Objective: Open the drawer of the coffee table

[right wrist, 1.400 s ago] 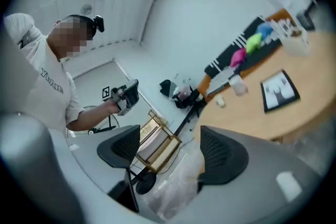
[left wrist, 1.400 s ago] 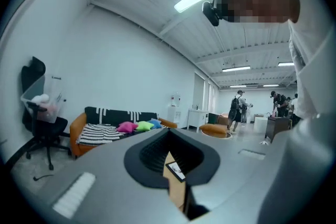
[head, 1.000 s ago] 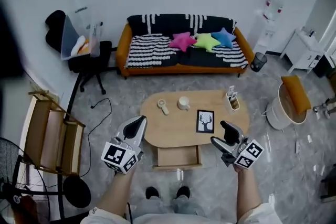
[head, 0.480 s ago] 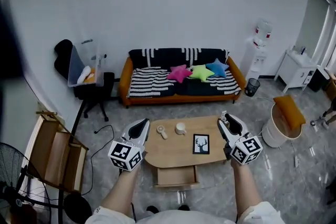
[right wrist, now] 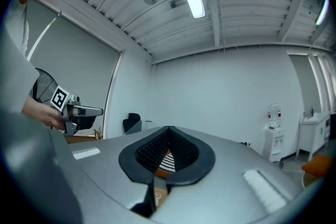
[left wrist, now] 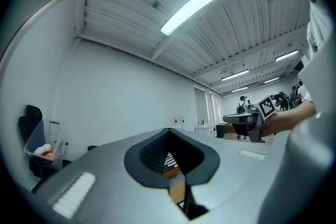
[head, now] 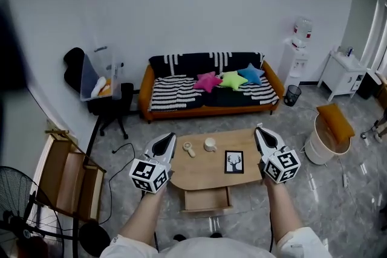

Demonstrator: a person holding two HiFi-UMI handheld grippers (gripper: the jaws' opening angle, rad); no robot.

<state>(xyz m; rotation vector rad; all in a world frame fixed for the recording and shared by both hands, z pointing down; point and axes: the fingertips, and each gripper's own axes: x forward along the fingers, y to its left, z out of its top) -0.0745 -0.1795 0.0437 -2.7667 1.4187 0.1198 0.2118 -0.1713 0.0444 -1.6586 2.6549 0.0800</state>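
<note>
The oval wooden coffee table (head: 202,177) stands below me, and its drawer (head: 207,199) is pulled out toward my feet and looks empty. Both grippers are held up level above the table's two ends, well apart from the drawer. My left gripper (head: 170,136) (left wrist: 168,129) has its jaws together with nothing between them. The jaws of my right gripper (head: 260,129) (right wrist: 169,127) have just been closing and now meet on nothing. Each gripper also shows in the other's view: the right gripper (left wrist: 266,107) and the left gripper (right wrist: 68,107).
On the table top are a mug (head: 210,144), a framed deer picture (head: 234,162) and a small white object (head: 188,148). A striped sofa (head: 181,93) with star cushions lies beyond. A wooden rack (head: 66,178) stands left, a white bin (head: 320,142) right.
Both grippers have risen from beside the drawer to above the table's ends. The right gripper's jaws went from apart to shut. The head view has lifted and the table looks farther away.
</note>
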